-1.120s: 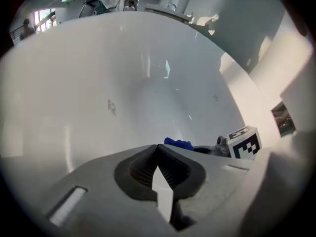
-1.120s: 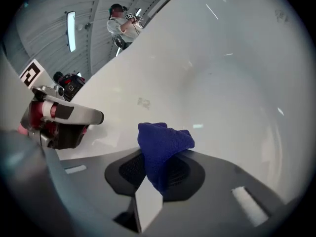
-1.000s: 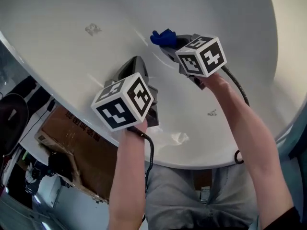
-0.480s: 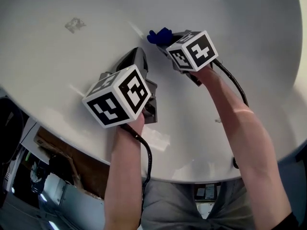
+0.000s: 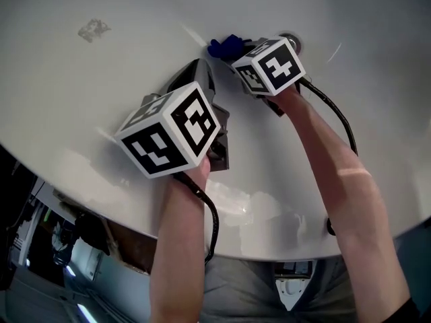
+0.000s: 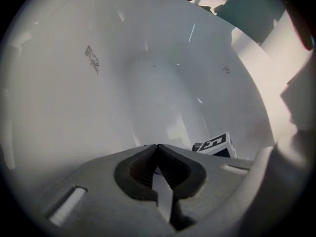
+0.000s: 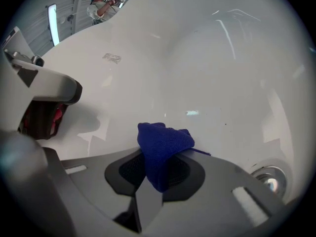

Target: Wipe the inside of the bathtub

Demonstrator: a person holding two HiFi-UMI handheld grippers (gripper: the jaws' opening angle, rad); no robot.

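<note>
Bathtub (image 5: 81,99) interior: right gripper (image 7: 157,168) outstretched, clamping blue cloth (image 7: 164,144), seemingly against it; left gripper (image 6: 158,154) closed, empty.

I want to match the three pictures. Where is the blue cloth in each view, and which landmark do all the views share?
Head view: the blue cloth is at upper centre, at the tip of the right tool.
Left gripper view: I cannot make it out here.
Right gripper view: lower centre, pinched between the right tool's jaws.
Shared landmark: the grey scuff mark on the bathtub wall, upper left in all three.
</note>
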